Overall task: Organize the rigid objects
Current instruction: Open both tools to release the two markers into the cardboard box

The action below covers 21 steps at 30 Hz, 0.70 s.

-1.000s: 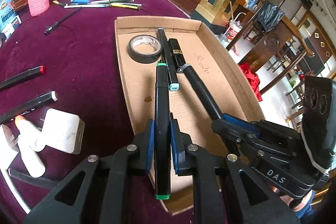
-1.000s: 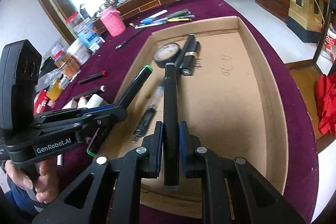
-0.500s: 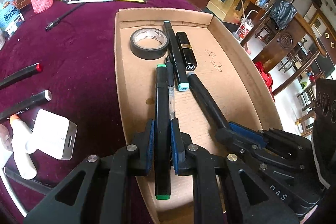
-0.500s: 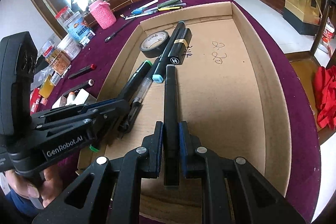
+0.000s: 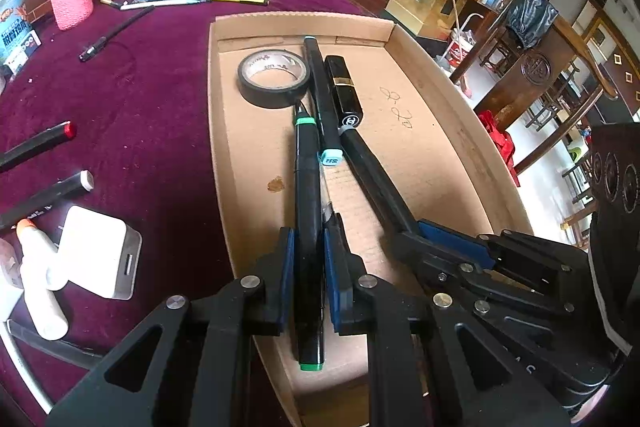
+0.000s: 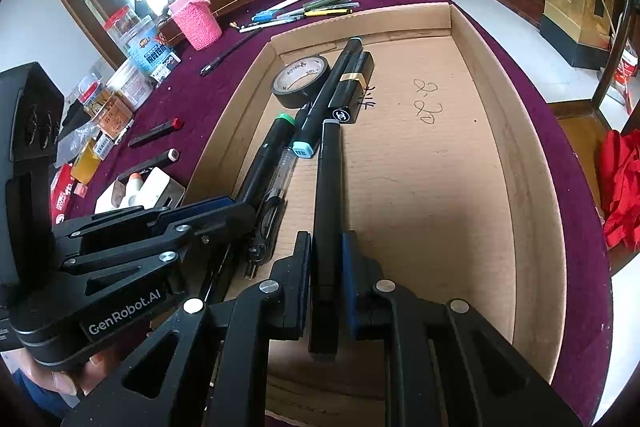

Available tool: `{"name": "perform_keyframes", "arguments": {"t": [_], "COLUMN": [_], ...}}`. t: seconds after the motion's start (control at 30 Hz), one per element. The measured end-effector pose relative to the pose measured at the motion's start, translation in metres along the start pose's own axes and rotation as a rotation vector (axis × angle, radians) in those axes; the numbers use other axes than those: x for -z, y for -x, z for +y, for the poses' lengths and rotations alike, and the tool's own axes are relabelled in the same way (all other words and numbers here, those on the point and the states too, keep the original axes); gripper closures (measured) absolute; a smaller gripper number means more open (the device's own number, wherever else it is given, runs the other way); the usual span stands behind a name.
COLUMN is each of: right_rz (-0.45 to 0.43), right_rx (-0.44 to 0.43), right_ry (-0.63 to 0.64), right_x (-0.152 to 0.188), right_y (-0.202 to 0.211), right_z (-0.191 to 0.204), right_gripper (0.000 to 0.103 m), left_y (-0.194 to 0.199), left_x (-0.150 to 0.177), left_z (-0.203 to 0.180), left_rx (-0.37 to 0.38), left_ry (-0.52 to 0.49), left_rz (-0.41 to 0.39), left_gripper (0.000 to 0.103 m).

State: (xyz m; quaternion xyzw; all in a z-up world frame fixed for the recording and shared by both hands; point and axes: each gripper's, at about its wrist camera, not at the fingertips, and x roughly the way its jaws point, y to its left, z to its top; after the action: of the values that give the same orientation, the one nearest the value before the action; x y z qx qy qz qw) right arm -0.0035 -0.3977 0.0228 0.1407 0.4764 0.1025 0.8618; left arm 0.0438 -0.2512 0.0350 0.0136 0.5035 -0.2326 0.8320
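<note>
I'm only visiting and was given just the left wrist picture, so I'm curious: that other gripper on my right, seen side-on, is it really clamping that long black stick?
Observer: Yes. In the right wrist view the right gripper has a pad pressed on each side of a black marker, whose grey tip ends near the lipstick tube.
Visitor: Is anything lying by my green-capped marker?
Observer: A clear pen lies right beside it on the floor of the cardboard box, mostly hidden from you.
Visitor: Who carries my gripper?
Observer: A person's hand shows at the bottom left, under the left gripper.
</note>
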Motion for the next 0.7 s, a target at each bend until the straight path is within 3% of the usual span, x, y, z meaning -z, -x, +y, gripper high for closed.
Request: {"name": "perform_keyframes", "arguments": {"t": [0.13,0.27,0.6,0.7], "right_rz": [0.007,0.002,-0.049,-0.076], "right_rx": [-0.002,0.002,0.003,-0.034], "right_ry": [-0.003,0.003,0.003,0.020], "right_x": [0.000,0.002,0.004,0.005], "right_y": [0.000,0.003,0.019,0.025], "right_z": [0.000,0.002,0.007,0.017], "right_gripper": [0.088,0.080,0.079,0.070], "left_y": [0.004,0.011,0.037,0.048], "left_x": [0.000,0.002,0.011,0.016], "left_z": [0.000,0.000,0.005,0.012], "left_rx": [0.008,0.025,0.060,0.066], "left_ry": [0.008,0.011,0.019,0.037], "left_rz": [-0.004,-0.005,-0.033,-0.046], "left_gripper": [0.091,0.091,0.091,0.091]}}
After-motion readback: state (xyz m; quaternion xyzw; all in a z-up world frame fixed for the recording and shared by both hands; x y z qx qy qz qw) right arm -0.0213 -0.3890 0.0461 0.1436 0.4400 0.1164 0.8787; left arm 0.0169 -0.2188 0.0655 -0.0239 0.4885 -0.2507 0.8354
